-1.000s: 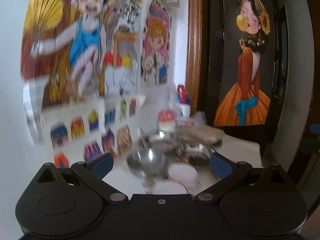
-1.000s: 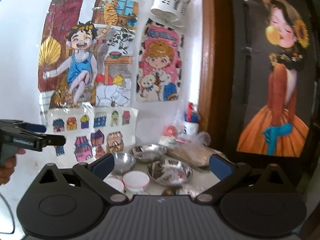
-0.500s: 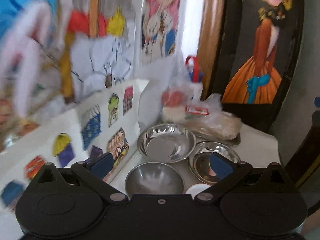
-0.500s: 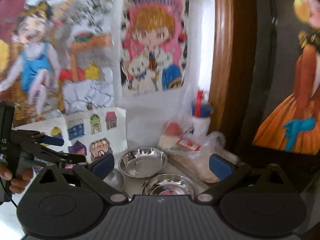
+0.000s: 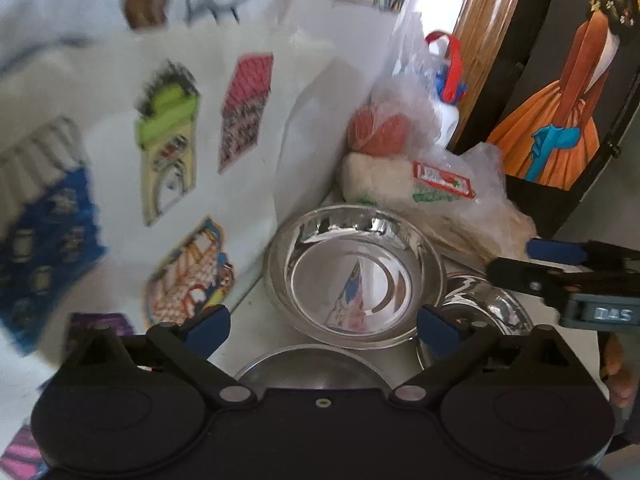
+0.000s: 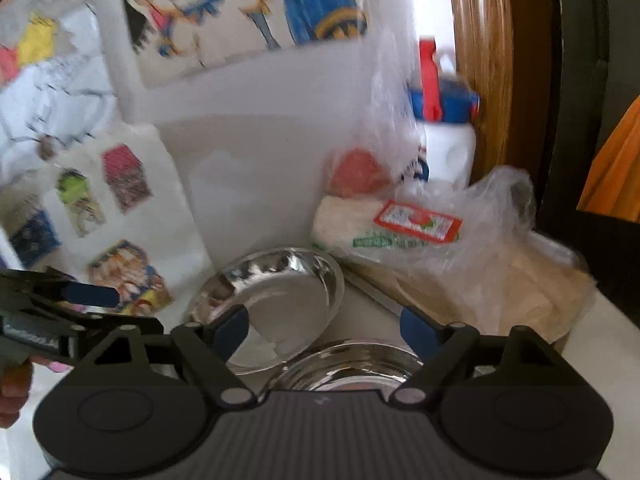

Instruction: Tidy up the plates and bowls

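our left gripper (image 5: 322, 324) spread, empty | our right gripper (image 6: 322, 330) spread, empty | both above steel bowl (image 5: 354, 276)

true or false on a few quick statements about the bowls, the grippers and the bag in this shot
1. Both grippers are open and hold nothing. True: the left gripper and the right gripper have their jaws spread, with nothing between them.
2. The steel bowl by the wall is full of rice. False: it is empty and shiny.
3. A plastic bag sits behind the bowls. True.
4. A second steel bowl lies just below the right gripper. True.
5. The bottle in the corner has a green cap. False: its cap is blue and red.
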Demonstrator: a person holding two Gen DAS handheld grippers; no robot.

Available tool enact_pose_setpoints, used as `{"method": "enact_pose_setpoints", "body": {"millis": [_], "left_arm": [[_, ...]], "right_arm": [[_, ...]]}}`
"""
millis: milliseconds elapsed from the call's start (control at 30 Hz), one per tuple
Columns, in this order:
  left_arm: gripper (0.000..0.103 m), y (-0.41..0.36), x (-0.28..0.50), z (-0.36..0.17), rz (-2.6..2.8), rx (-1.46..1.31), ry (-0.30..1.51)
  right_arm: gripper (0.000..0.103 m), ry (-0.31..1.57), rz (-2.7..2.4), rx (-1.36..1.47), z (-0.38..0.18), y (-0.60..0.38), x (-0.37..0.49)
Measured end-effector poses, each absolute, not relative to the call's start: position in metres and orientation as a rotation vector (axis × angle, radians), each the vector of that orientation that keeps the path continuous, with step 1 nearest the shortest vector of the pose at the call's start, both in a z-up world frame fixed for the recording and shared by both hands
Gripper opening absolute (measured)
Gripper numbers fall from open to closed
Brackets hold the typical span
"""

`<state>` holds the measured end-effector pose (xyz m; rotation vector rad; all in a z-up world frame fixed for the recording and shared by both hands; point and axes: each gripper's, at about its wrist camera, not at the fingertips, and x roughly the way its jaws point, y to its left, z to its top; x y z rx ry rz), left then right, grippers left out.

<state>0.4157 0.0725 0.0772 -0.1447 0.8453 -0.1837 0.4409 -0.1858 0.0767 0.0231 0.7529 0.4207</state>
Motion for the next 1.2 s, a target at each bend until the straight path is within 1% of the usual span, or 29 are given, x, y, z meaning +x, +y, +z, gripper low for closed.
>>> {"method": "enact_pose_setpoints", "body": {"millis": [100,133,167,200,300,367,400,467,533,567,600,633,667,767,900,1033,1200], "left_arm": [[0.094,0.067,0.430,0.067,-0.177,-0.144,0.865],[0.092,0.066,0.434,0.064,-0.174,-0.150,0.872],[0.089,0.066,0.439,0.060,-0.169,-0.158,0.879],[0.087,0.066,0.443,0.057,-0.166,-0.170,0.886],[0.082,0.068,0.454,0.049,-0.164,-0.210,0.907],[0.073,0.070,0.459,0.043,-0.159,-0.218,0.923],[0.070,0.071,0.461,0.041,-0.156,-0.223,0.929],[0.059,0.074,0.465,0.036,-0.151,-0.247,0.942],[0.051,0.077,0.468,0.031,-0.144,-0.270,0.954],[0.045,0.078,0.468,0.029,-0.138,-0.278,0.956],[0.040,0.080,0.468,0.028,-0.132,-0.283,0.957],[0.033,0.082,0.469,0.028,-0.125,-0.291,0.959],[0.029,0.084,0.469,0.027,-0.119,-0.303,0.962],[0.024,0.085,0.468,0.027,-0.104,-0.309,0.958],[0.023,0.089,0.463,0.034,-0.098,-0.365,0.931],[0.023,0.084,0.452,0.055,-0.113,-0.355,0.857],[0.023,0.060,0.436,0.078,-0.195,-0.315,0.838]], "right_arm": [[0.076,0.780,0.423,0.006,0.060,-0.179,0.454],[0.072,0.789,0.425,0.003,0.055,-0.177,0.457],[0.067,0.797,0.427,-0.003,0.050,-0.175,0.460],[0.062,0.801,0.427,-0.010,0.046,-0.172,0.462],[0.057,0.814,0.437,-0.018,0.037,-0.168,0.468],[0.053,0.819,0.449,-0.012,0.030,-0.167,0.473],[0.048,0.822,0.456,-0.007,0.028,-0.167,0.475],[0.040,0.816,0.471,-0.001,0.025,-0.165,0.476],[0.031,0.809,0.475,0.005,0.024,-0.164,0.476],[0.026,0.806,0.474,0.008,0.024,-0.163,0.476],[0.026,0.801,0.463,0.007,0.023,-0.163,0.476],[0.025,0.798,0.454,0.004,0.023,-0.163,0.476],[0.024,0.796,0.449,0.006,0.022,-0.163,0.476],[0.023,0.788,0.437,0.043,0.022,-0.167,0.475],[0.022,0.741,0.425,0.099,0.034,-0.177,0.470],[0.022,0.690,0.412,0.115,0.055,-0.185,0.461],[0.022,0.710,0.374,0.141,0.082,-0.212,0.436]]}}
